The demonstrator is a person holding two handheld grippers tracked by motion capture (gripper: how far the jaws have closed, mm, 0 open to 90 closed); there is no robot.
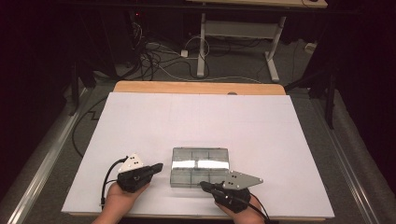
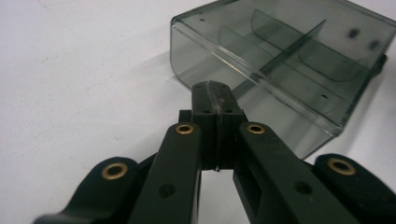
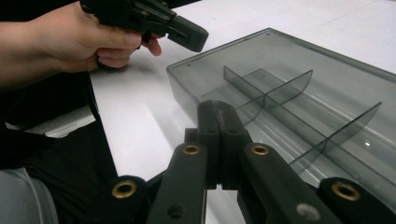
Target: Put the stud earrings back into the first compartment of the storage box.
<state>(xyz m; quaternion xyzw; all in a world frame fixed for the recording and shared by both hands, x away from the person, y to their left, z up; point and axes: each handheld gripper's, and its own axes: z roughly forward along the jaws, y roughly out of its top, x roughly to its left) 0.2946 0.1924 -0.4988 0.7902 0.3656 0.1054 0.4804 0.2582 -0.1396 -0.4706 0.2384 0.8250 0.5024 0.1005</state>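
A clear smoky plastic organizer box (image 1: 200,166) with internal dividers lies on the white tabletop (image 1: 140,121), close to the near edge and about midway between the left and right edges. The left gripper (image 1: 156,167) sits just off the box's left end, jaws pressed together and holding nothing; in the left gripper view its tip (image 2: 212,100) points at the box's near corner (image 2: 187,42). The right gripper (image 1: 205,186) rests at the box's near long side, also fully closed and empty, its tip (image 3: 217,116) just short of the box wall (image 3: 187,88). This looks like the approach step, before any grasp. The next move likely calls for opening a gripper's jaws and setting them over a wall or edge of the box, while the other steadies it
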